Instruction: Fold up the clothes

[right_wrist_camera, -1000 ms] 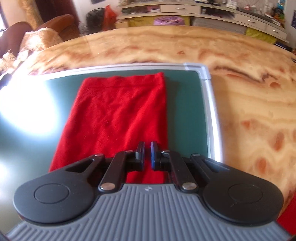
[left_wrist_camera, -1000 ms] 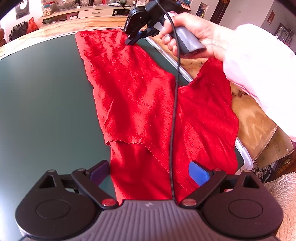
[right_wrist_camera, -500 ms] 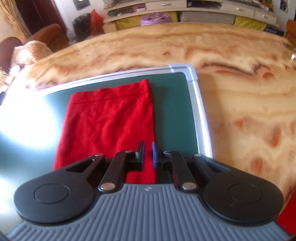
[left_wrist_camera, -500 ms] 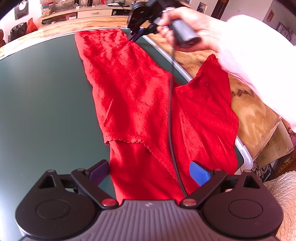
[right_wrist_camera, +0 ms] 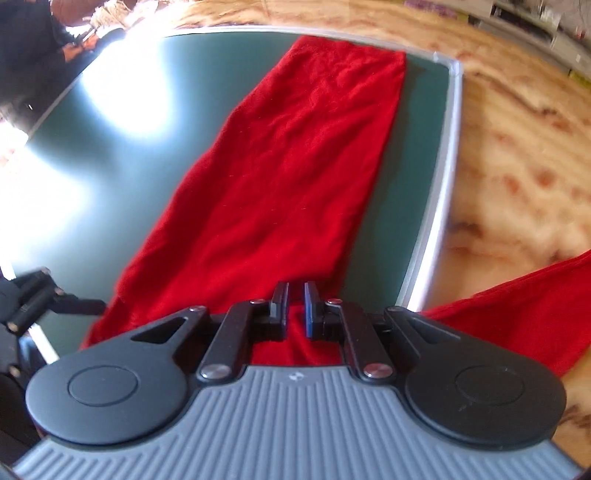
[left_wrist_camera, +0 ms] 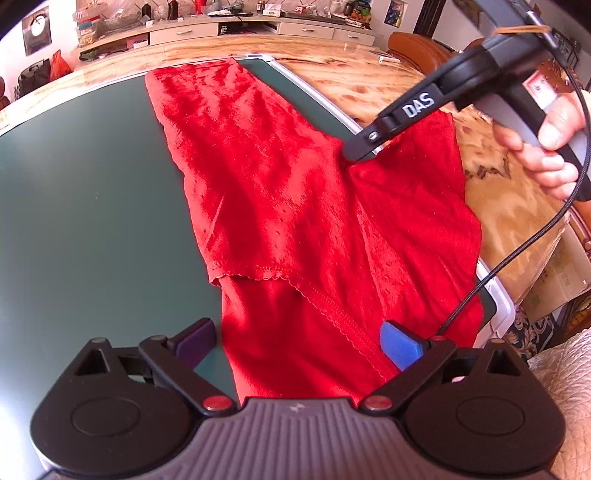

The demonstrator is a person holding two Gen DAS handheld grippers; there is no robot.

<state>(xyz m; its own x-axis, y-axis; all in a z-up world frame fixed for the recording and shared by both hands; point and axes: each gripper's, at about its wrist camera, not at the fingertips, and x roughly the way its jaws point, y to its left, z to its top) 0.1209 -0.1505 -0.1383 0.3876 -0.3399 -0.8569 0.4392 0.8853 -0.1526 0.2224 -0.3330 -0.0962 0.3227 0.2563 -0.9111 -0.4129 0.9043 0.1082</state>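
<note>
A marbled tan tabletop (left_wrist_camera: 373,70) carries a dark green mat with a pale grey rim (left_wrist_camera: 85,192), and at twelve o'clock in the left wrist view runs a long low cabinet (left_wrist_camera: 229,27) crowded with small things too tiny to name. On the mat lies the red knitted garment with a scalloped hem (left_wrist_camera: 280,206), stretched from twelve o'clock down toward six, one layer lying over another with the hem edge crossing near the middle; its three o'clock part spills past the mat's rim onto the tabletop. The left gripper (left_wrist_camera: 295,341) hangs at six o'clock with its jaws wide apart, the purple pad over the green mat and the blue pad over the red cloth, gripping nothing. At two o'clock the right gripper (left_wrist_camera: 356,155), black and marked DAS, noses its tip down onto the garment at a crease, a person's hand (left_wrist_camera: 543,144) around its grey handle and a black braided cable (left_wrist_camera: 517,251) trailing down; the fingers are cut off by the frame edge. From the right wrist view, which is smeared, that gripper's jaws stand nearly together with a thin slot between; whether cloth is pinched there I cannot tell. Glare whitens the mat at ten o'clock.
</note>
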